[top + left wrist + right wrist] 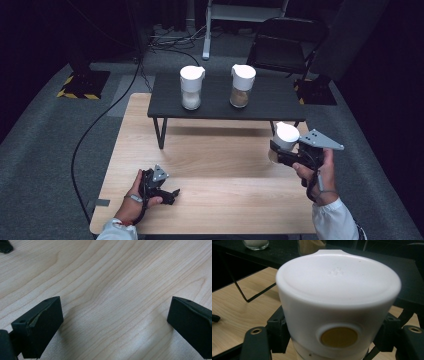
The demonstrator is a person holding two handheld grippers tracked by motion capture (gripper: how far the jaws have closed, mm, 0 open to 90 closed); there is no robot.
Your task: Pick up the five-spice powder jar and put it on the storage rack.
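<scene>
R grip: my right gripper clamped on white-lidded glass jar, held off light wooden table right edge | L: left gripper jaws apart, empty, resting | risk: I think smooth jar could slip or tilt; might clip low black shelf.

- In your right gripper view the white-lidded jar hides the pads pressing on it; its lower body is cut off by the bottom edge; you cannot read the faint embossed mark on its lid
- At the top of that view the two jars on the black shelf are cropped, only their blurred bases showing
- In your left gripper view both jaws are clipped by the picture's edges; a dark object in the top-left corner is cut off and cannot be identified
- In the high view your right gripper covers the held jar's lower part; its contents cannot be told
</scene>
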